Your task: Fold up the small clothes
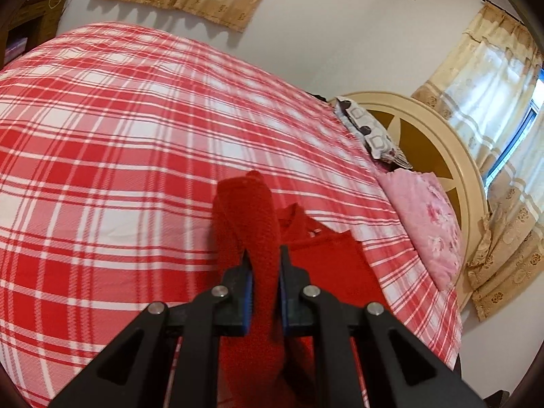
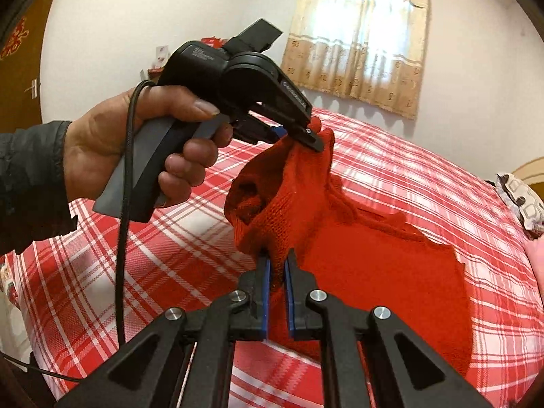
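Note:
A small red knitted sweater (image 2: 367, 265) lies partly on the red-and-white plaid bed (image 2: 176, 248), one sleeve lifted. My left gripper (image 1: 265, 261) is shut on the red sleeve (image 1: 248, 217), which stands up between its blue pads. In the right wrist view the left gripper (image 2: 314, 136) shows from outside, held by a hand, pinching the sleeve's upper end. My right gripper (image 2: 277, 260) is shut on the lower edge of the same lifted sleeve near its open cuff (image 2: 248, 197). The sweater's body (image 1: 326, 261) lies flat on the bed to the right.
A pink floral pillow (image 1: 428, 224) and a grey patterned pillow (image 1: 370, 132) lie by the cream round headboard (image 1: 452, 156) at the right. Curtained windows (image 2: 360, 34) are on the walls behind. The plaid bedcover (image 1: 119, 156) stretches left.

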`<state>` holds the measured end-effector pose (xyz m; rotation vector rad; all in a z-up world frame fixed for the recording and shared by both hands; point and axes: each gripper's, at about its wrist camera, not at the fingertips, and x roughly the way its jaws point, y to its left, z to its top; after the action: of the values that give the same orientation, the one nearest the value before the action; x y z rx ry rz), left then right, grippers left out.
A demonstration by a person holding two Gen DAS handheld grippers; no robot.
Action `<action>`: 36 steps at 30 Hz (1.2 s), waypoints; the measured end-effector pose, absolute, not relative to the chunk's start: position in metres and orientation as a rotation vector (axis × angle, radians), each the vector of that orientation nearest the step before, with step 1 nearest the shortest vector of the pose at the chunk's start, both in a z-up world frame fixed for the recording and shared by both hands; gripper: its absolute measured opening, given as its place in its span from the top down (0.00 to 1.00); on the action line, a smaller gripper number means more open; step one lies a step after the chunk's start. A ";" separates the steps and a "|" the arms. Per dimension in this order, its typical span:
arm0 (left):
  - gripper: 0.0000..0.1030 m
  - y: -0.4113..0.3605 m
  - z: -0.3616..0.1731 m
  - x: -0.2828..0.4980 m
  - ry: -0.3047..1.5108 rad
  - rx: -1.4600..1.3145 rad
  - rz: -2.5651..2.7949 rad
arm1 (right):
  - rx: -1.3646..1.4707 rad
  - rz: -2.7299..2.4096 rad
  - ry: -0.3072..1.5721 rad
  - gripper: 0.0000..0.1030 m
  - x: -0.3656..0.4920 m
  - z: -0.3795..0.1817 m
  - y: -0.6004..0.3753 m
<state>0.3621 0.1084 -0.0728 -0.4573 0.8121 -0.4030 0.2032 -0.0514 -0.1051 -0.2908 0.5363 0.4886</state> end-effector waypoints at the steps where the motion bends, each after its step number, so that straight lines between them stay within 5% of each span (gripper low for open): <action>1: 0.88 0.106 -0.072 0.363 0.814 -0.465 -0.412 | -0.281 0.486 0.538 0.94 0.205 -0.103 -0.057; 23: 0.88 -0.016 -0.062 0.389 0.868 -0.393 -0.553 | -0.028 0.406 0.602 0.94 0.206 -0.098 -0.183; 36: 0.87 -0.098 -0.092 0.399 0.926 -0.203 -0.548 | 0.229 0.354 0.764 0.94 0.219 -0.142 -0.253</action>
<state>0.3992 -0.0985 -0.0919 -0.2033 0.9262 -0.5483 0.2193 -0.2532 -0.1421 0.2289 0.7643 0.3540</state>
